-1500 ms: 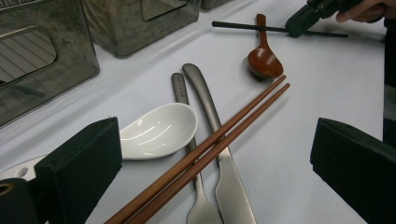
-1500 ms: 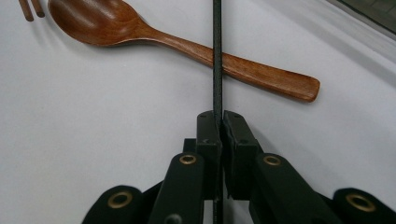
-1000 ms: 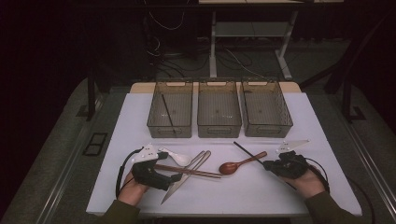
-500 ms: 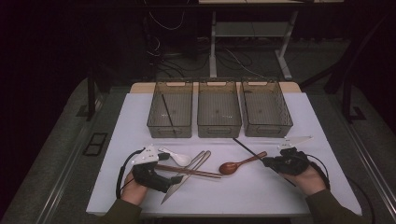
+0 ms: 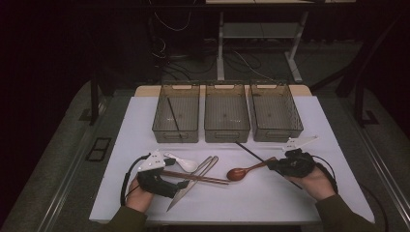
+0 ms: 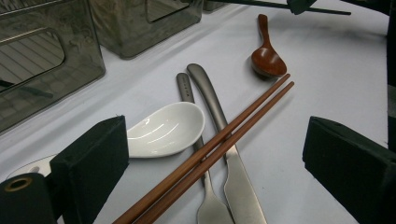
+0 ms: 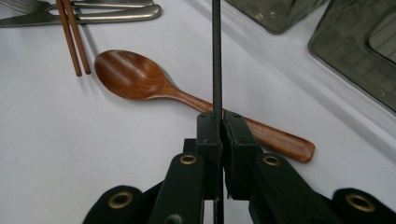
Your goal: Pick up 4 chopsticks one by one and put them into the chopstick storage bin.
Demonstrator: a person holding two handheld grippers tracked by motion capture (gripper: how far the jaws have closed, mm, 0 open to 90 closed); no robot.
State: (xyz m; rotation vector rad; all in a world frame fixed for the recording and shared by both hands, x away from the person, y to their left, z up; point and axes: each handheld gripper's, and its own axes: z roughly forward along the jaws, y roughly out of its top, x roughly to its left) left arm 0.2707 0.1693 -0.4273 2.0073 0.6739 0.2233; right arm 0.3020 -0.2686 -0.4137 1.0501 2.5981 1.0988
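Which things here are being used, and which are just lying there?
In use: black chopstick, clamped in the right gripper; brown chopsticks, between the open jaws of the left gripper, which have just been closing.
Lying about: white spoon, wooden spoon, knife, fork, three bins.

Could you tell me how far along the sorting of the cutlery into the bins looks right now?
Done: one black chopstick lies in the left bin. In hand: the right gripper is shut on the second black chopstick. Left: the wooden chopsticks between the open left gripper's jaws, white spoon, wooden spoon, knife and fork remain on the table.
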